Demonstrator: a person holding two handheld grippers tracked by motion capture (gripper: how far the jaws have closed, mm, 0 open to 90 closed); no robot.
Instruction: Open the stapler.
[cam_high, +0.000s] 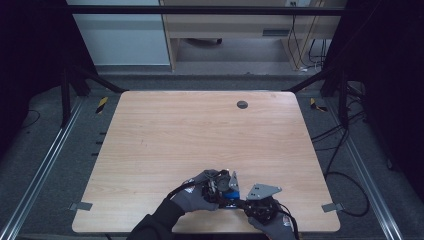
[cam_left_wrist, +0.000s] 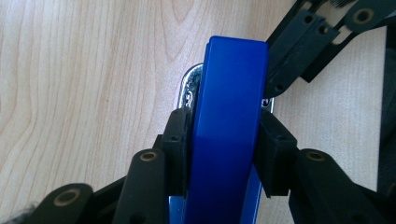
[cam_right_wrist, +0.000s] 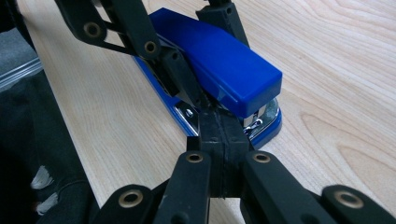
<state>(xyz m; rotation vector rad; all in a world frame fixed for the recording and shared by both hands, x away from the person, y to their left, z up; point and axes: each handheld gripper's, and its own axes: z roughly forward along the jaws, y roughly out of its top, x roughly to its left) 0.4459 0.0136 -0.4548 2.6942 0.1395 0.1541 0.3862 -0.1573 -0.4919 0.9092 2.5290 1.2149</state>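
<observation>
Blue stapler (cam_left_wrist: 229, 135) pinched across its width by my left gripper (cam_left_wrist: 226, 149); long axis runs ahead. My right gripper (cam_right_wrist: 218, 140), pressed together, noses its front.

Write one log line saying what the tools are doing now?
left tool: shut on blue stapler | right tool: shut, tips against stapler's front | stapler on wooden table

The high view is dim at its edges: the surroundings fall into near black, while the worktop (cam_high: 200, 140) is evenly and softly lit from above, with no hard shadows. It is small and slightly soft, so the detail at the gloved hands is hard to read. The two gripper views are brighter and sharper. The blue stapler (cam_right_wrist: 224, 60) carries a soft sheen along its top, and the nearest black links blur at the bottom edge.
</observation>
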